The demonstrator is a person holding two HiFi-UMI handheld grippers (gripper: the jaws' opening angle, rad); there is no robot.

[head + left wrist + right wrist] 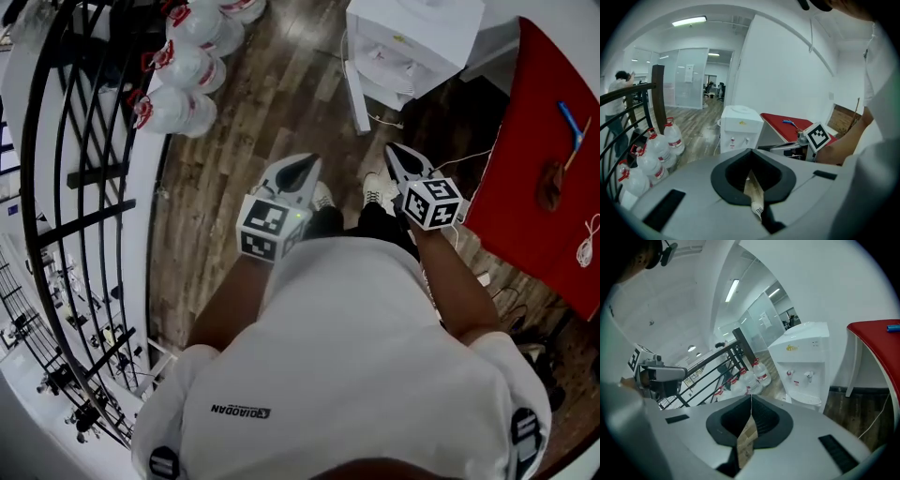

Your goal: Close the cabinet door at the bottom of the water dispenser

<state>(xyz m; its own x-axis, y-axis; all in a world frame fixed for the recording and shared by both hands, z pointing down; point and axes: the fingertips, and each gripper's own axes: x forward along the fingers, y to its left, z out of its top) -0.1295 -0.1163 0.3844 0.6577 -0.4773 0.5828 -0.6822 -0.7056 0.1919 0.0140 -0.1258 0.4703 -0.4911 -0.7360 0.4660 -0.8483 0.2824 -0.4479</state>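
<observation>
Floorboards (pixel 272 103) of dark wood run under everything. At their far edge, against the white wall, stands the white water dispenser (pixel 412 37). Its cabinet door (pixel 355 94) at the bottom is swung out from the body and shows in the head view as a narrow white panel, seen nearly edge-on.

Both grippers are well apart from the door, held in front of the person's white shirt (pixel 347 356) and above the shoes (pixel 380 194). The left gripper (pixel 305 169) has its fingers pressed together with nothing held between them. Its own view shows the two dark pads meeting in a single seam, with the dispenser ahead. The right gripper (pixel 394 150) is closed and empty too, fingers tight against each other, and the dispenser's taps (pixel 790 373) lie ahead of it. Neither gripper touches anything.

A red table (pixel 544 159) stands beside the dispenser at the right edge of the floor. A blue pen (pixel 570 120) lies near the table's far edge, and a small brown object (pixel 553 185), too unclear to name, sits closer to its middle.

A black railing (pixel 84 187) curves along the floor's left edge, and several large water bottles (pixel 183 70) with red caps cluster in the far left corner beside it. In the left gripper view a distant person (pixel 618 91) stands beyond the railing.
</observation>
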